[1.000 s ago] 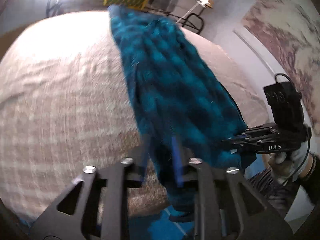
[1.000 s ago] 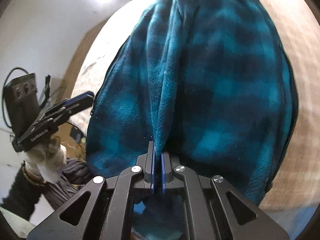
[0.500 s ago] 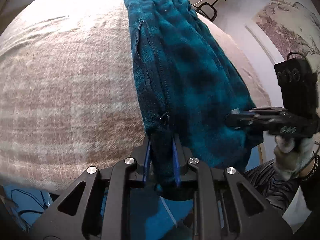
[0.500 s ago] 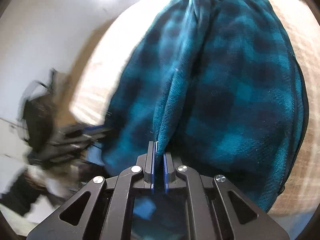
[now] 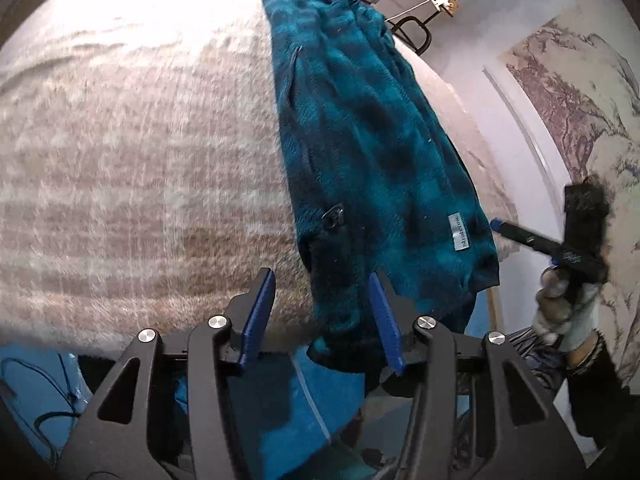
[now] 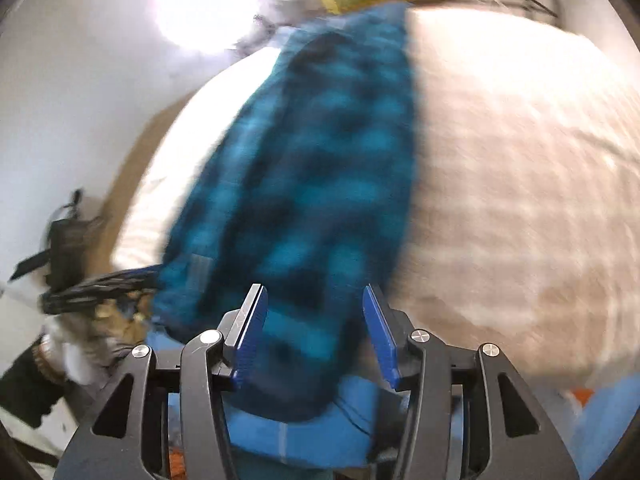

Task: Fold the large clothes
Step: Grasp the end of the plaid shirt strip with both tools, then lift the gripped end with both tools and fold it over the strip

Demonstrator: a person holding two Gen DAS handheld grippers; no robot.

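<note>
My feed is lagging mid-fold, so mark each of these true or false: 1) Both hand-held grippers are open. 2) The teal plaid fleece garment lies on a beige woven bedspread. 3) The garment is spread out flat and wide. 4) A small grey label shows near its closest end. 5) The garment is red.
1) True: the left hand-held gripper and the right hand-held gripper both stand open, having just been opening, and neither pinches cloth.
2) True: the teal plaid fleece garment rests on the beige woven bedspread.
3) False: it is folded into a long narrow strip.
4) True: the small grey label shows there.
5) False: it is teal and dark blue.
</note>
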